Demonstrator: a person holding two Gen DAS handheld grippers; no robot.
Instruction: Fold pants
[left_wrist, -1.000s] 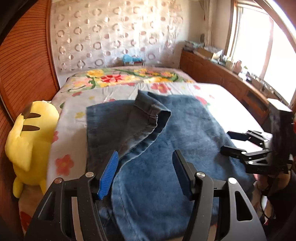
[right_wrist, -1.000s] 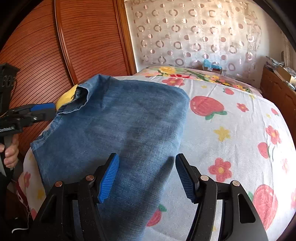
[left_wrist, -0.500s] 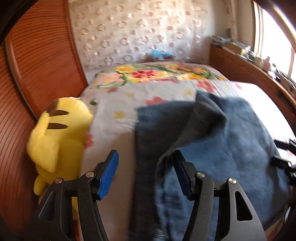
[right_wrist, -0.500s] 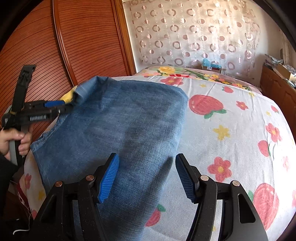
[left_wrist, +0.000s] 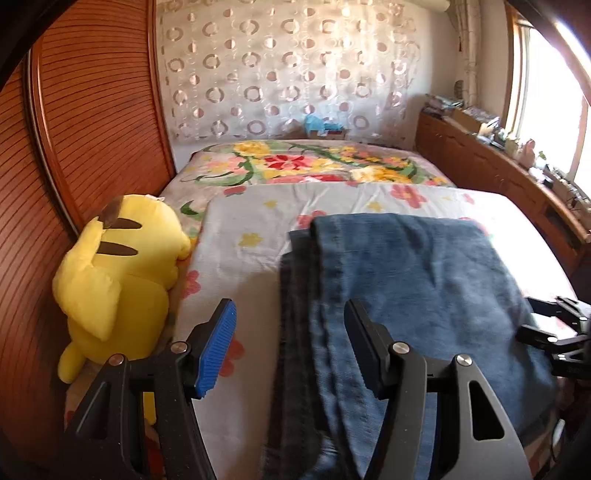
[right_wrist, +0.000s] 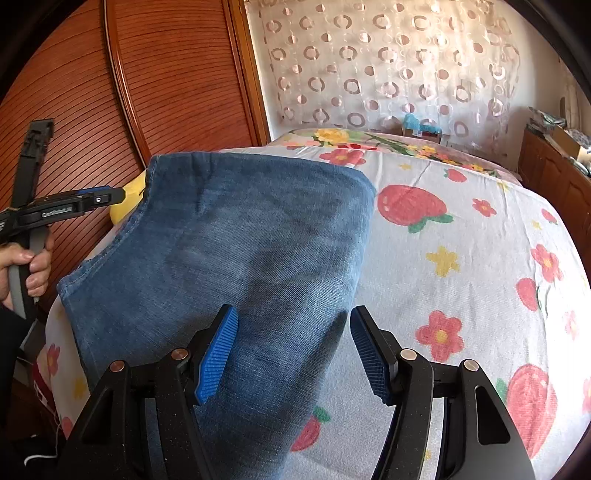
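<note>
The jeans (left_wrist: 413, 295) lie folded on the floral bedsheet (right_wrist: 461, 258), near the foot of the bed and toward its left side, with their stacked edges and a stitched seam running down the left flank. The left gripper (left_wrist: 290, 343) hangs over that flank with its jaws apart and nothing between them; its blue pad (left_wrist: 218, 350) is above bare sheet, the other finger above denim. The right gripper (right_wrist: 291, 354) is likewise spread wide and empty, poised over the near right edge of the cloth. Judgement: one fold appears complete and both tools are released, so the step in hand is repositioning for a further fold or a final squaring. The next move would call for each claw to close on all layers of an edge at once, since the darker under-layer protrudes along the left side and could be missed. The yellow plush toy (left_wrist: 118, 280) sits against the wooden wardrobe door (left_wrist: 92, 129), just beside the sheet's left edge and near the left gripper's working space; a wide leftward swing risks brushing it. The far half of the bed holds only a flowered blanket (left_wrist: 314, 162).
</note>
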